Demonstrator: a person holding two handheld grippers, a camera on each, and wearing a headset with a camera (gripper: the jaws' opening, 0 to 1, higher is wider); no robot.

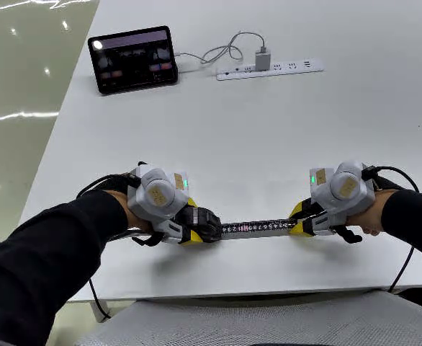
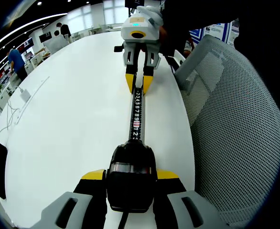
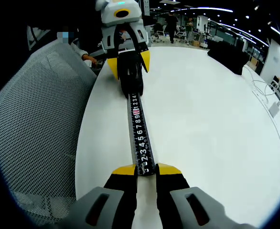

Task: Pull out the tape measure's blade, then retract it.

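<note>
Tabletop (image 1: 268,130) is white; left gripper (image 2: 130,175) clamps tape measure (image 1: 202,223), right gripper (image 3: 143,170) clamps blade (image 3: 139,129).

Digits on tape blade (image 3: 139,129): black 2–9, red-boxed number, then 1–4.

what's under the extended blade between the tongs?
Bare white table under the blade; touching or just above it, can't tell. The blade's tip is covered by the right tongs, its root by the black case in the left tongs.
</note>
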